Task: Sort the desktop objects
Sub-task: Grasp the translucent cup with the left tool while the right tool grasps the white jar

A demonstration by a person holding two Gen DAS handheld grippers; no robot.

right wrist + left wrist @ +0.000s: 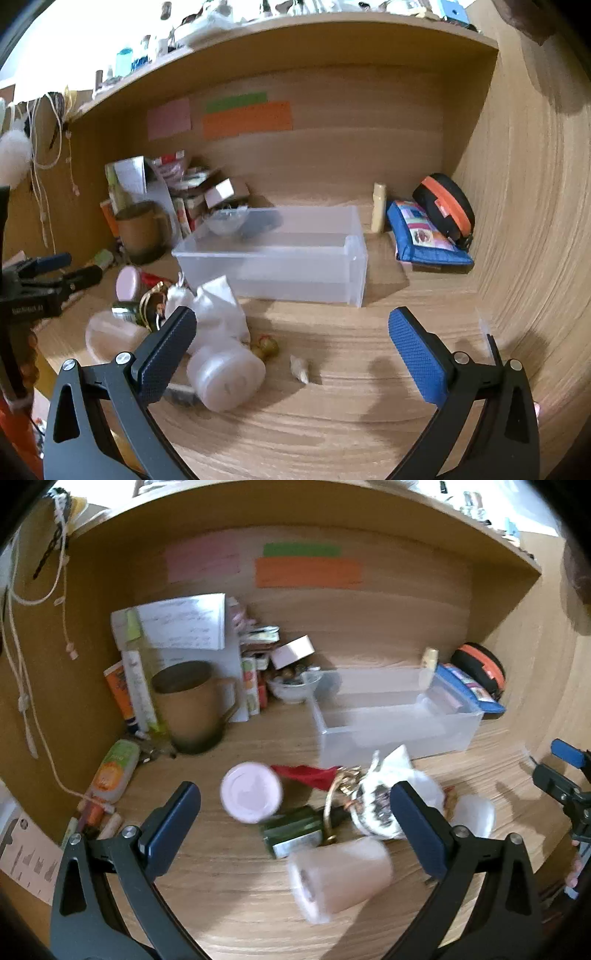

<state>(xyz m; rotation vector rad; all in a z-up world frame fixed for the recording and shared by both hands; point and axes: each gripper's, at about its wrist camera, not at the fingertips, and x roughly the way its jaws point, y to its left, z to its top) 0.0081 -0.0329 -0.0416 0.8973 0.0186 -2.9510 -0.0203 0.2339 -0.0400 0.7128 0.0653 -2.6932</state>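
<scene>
Two sets of tongs hover over a wood-grain counter boxed in by a back panel, side walls and a shelf overhead. The left tongs (295, 823) stand at full spread and hold nothing; below their span lies a loose heap of small things: a round pink-lidded jar (251, 793), a red cloth scrap (308, 773), a dark green packet (291, 834), a gold ring-shaped piece (330, 805), a crumpled white pouch (384, 794) and a translucent cup on its side (340, 878). The right tongs (291, 350) are likewise wide open and empty, over bare counter with only a small pale scrap (300, 368) between the fingers; a white ribbed jar (226, 376) lies just beside the left finger.

Behind the heap sits a clear, straight-walled plastic bin (280, 266), seemingly empty. Open counter runs in front of it and to its right, up to the curved-looking side wall. Past the bin, a blue patchwork pouch (421, 236) leans against a black-and-orange round case (445, 208), with a cream tube (378, 212) upright beside them.

The left back corner is crowded: a brown mug (188, 701), papers (184, 622), tubes and small boxes, a glass bowl (293, 686). Pink (203, 559), green (301, 549) and orange (308, 572) paper strips are stuck to the back panel. Motion blur softens the details.
</scene>
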